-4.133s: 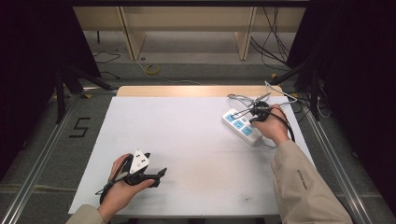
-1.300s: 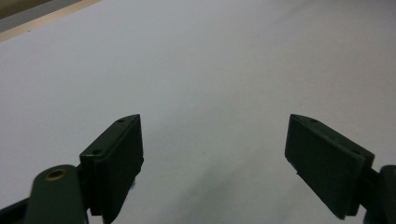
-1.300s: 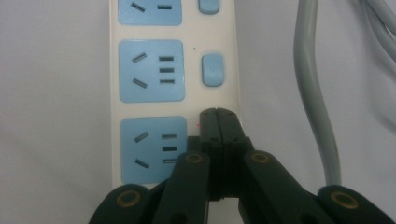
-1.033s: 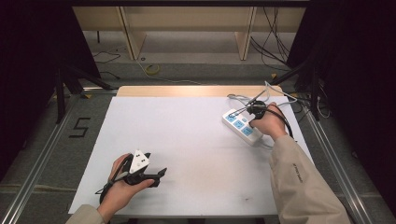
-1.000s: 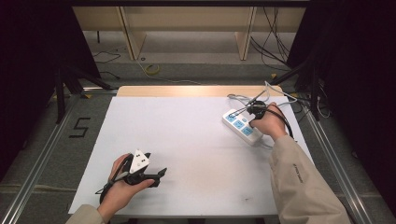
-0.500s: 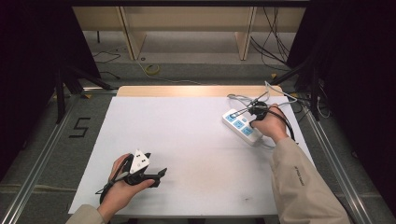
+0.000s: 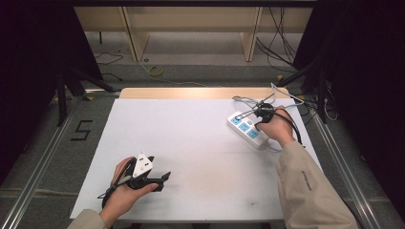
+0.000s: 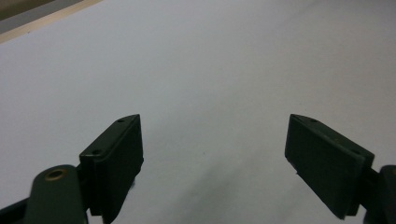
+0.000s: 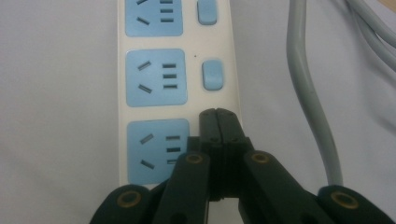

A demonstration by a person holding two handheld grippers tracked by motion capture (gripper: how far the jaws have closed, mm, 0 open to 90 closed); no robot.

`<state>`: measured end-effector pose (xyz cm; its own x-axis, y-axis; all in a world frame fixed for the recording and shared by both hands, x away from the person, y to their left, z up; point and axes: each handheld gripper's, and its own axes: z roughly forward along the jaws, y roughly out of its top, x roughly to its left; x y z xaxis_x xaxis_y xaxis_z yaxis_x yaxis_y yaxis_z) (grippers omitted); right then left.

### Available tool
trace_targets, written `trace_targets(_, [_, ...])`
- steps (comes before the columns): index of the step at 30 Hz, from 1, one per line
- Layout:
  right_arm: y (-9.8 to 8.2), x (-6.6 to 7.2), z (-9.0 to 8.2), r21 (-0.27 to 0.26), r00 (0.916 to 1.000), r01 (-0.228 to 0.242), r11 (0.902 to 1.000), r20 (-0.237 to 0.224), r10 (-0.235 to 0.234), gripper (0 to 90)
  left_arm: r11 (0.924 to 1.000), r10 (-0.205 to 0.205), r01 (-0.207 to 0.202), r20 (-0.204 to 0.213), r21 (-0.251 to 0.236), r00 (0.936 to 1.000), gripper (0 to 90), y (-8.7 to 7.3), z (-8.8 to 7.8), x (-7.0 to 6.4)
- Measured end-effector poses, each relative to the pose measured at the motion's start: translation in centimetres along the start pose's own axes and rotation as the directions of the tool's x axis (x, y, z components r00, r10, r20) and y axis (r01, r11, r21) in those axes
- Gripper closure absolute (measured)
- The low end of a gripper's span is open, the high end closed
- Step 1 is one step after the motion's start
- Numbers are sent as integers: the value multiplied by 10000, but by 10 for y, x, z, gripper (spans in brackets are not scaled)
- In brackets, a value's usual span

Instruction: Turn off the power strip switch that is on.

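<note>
Your right tongs (image 9: 218,116), closed tight, sit on the power strip (image 9: 154,79) where its nearest switch would be; two switches (image 9: 211,74) ahead remain. Left tongs (image 8: 212,163) gape wide, idle.

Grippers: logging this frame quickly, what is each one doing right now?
Left gripper: open, nothing between the jaws, above the bare white table.
Right gripper: shut, holding nothing, tips over the power strip at its nearest switch.
</note>
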<state>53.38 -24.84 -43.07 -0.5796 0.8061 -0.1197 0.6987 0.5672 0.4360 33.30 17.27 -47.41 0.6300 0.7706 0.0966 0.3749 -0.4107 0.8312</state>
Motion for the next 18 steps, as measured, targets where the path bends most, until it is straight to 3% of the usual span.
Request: trace_targets(18, [-9, 1, -15, -720, 9998, -169, 9973, -110, 162, 900, 10000, 38, -38, -20, 15, 10000, 192, 0, 0, 0])
